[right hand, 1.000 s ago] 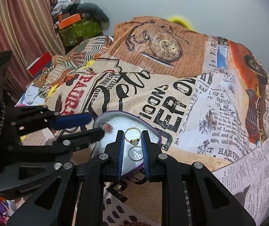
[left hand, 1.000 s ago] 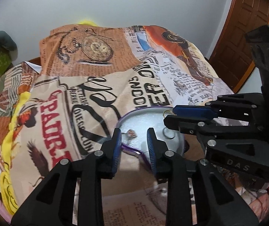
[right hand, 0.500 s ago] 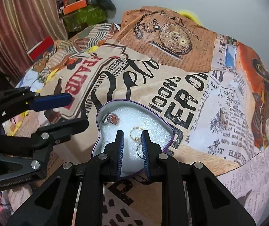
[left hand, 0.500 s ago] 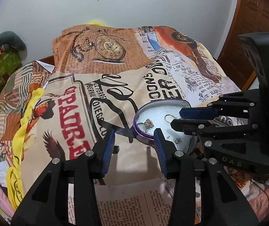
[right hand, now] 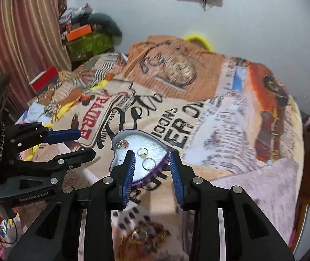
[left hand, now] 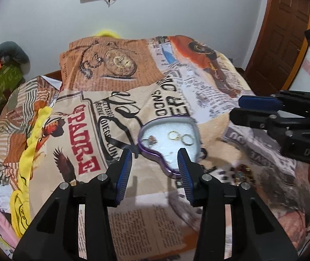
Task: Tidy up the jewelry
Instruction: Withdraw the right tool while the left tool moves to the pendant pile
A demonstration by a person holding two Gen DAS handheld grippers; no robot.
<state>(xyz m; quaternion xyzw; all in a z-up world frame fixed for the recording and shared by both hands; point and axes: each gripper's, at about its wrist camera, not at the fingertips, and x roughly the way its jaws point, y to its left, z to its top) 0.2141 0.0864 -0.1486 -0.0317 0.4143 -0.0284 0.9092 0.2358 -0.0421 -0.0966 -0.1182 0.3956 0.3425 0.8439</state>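
Observation:
A heart-shaped purple tray (left hand: pixel 140 140) (right hand: pixel 113 140) with a white foam floor lies on the printed bedspread. In it lie a stone ring (left hand: pixel 151 140) (right hand: pixel 123 144), a gold ring (left hand: pixel 173 135) (right hand: pixel 142 152) and a silver ring (left hand: pixel 187 139) (right hand: pixel 149 164). My left gripper (left hand: pixel 155 169) is open and empty, just short of the tray's near tip. My right gripper (right hand: pixel 151 171) is open and empty, above the tray's near edge. A pile of loose jewelry (right hand: pixel 144 237) (left hand: pixel 240 175) lies nearer on the bed.
The bedspread (left hand: pixel 111 113) covers the whole bed. A yellow cloth (left hand: pixel 33 134) lies along its left edge. Boxes and clutter (right hand: pixel 85 37) stand by the curtain at back left. A wooden door (left hand: pixel 285 32) is at the right.
Both grippers have pulled back from the tray and opened wide. The gold ring that was between the right fingers now lies in the tray.

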